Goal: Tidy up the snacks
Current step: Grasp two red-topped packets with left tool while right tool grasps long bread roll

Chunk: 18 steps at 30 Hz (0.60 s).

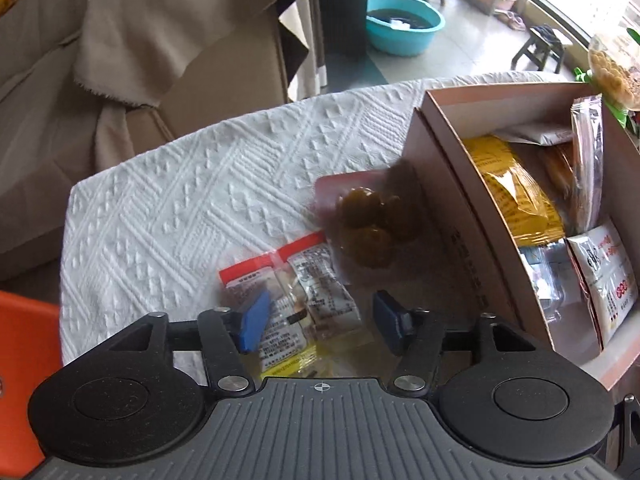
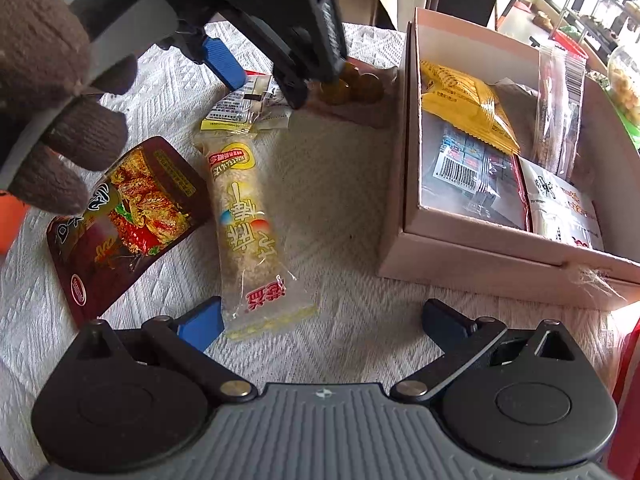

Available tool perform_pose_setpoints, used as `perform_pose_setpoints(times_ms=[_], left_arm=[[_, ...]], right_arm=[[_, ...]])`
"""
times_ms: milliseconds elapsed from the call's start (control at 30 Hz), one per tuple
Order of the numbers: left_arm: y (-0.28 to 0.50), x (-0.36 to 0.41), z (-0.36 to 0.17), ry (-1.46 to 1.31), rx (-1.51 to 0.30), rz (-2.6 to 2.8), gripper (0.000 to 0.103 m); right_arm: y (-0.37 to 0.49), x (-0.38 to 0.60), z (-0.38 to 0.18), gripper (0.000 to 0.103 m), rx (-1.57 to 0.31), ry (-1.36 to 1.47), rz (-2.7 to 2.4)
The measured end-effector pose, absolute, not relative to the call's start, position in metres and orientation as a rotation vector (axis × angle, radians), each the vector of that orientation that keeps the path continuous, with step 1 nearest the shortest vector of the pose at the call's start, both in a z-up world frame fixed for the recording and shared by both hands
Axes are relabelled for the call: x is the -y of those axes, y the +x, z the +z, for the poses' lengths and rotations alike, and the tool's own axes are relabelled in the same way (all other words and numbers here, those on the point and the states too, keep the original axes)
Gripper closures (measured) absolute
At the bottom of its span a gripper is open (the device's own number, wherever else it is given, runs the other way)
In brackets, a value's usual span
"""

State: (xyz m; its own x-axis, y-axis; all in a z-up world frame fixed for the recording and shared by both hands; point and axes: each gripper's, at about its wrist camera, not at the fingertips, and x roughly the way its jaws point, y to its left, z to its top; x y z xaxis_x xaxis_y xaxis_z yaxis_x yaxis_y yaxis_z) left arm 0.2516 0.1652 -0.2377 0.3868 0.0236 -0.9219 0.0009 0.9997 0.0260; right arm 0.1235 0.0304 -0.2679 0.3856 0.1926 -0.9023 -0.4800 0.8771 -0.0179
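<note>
Your left tongs (image 1: 320,320) gape wide, holding nothing, tilted down over a small clear packet (image 1: 288,292) with a red top strip and fine print too small to read. Just beyond lies a pack of brown round sweets (image 1: 368,220), beside the cardboard box (image 1: 448,200). Your right tongs (image 2: 322,324) also stand wide open and empty, low over the white cloth (image 2: 340,200); a long rice bar (image 2: 248,216) with red Chinese characters lies near the left finger. A dark pouch (image 2: 120,220) showing fried food sits left of it. Your gloved left hand (image 2: 52,100) grips its handle. In the box, a yellow bag (image 2: 464,100) and barcoded packs.
</note>
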Motion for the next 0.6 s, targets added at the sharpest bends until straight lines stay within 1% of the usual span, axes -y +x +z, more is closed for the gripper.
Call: perform_pose_setpoints(times_ms=[33,67,133,233,267,300,433,500,533,567,600], left_arm=[[0.251,-0.166,-0.237,-0.007,-1.173,-0.003,0.025],[0.25,-0.169,-0.236,-0.031,-1.167,-0.002,0.025],[0.248,-0.177,-0.234,-0.031,-1.152,0.05,0.031],[0.25,-0.196,-0.242,-0.051,-1.192,0.15,0.032],[0.253,-0.203,-0.247,-0.072,-1.217,0.168,0.031],[0.254,-0.209,-0.251,-0.117,-1.228,0.172,0.024],[0.262,-0.226,-0.25,-0.21,-1.215,0.203,0.021],[0.269,-0.23,-0.25,-0.231,-1.218,0.197,0.018],[0.271,-0.231,-0.25,-0.23,-1.229,0.191,0.018],[0.272,-0.231,-0.249,-0.228,-1.241,0.187,0.021],[0.271,-0.232,-0.247,-0.223,-1.243,0.187,0.032]], right_arm=[[0.123,-0.031,-0.268,0.0,-1.094,-0.299,0.44],[0.123,-0.03,-0.268,0.0,-1.091,-0.301,0.444],[0.123,-0.03,-0.269,0.0,-1.087,-0.303,0.45],[0.123,-0.03,-0.269,0.0,-1.081,-0.303,0.453],[0.123,-0.03,-0.27,0.0,-1.082,-0.303,0.453],[0.123,-0.03,-0.27,0.0,-1.083,-0.304,0.455],[0.13,-0.032,-0.269,0.0,-1.115,-0.336,0.486],[0.135,-0.035,-0.267,0.0,-1.141,-0.356,0.505],[0.138,-0.036,-0.267,0.0,-1.154,-0.361,0.506],[0.142,-0.037,-0.268,0.0,-1.166,-0.363,0.503],[0.144,-0.038,-0.268,0.0,-1.173,-0.364,0.5]])
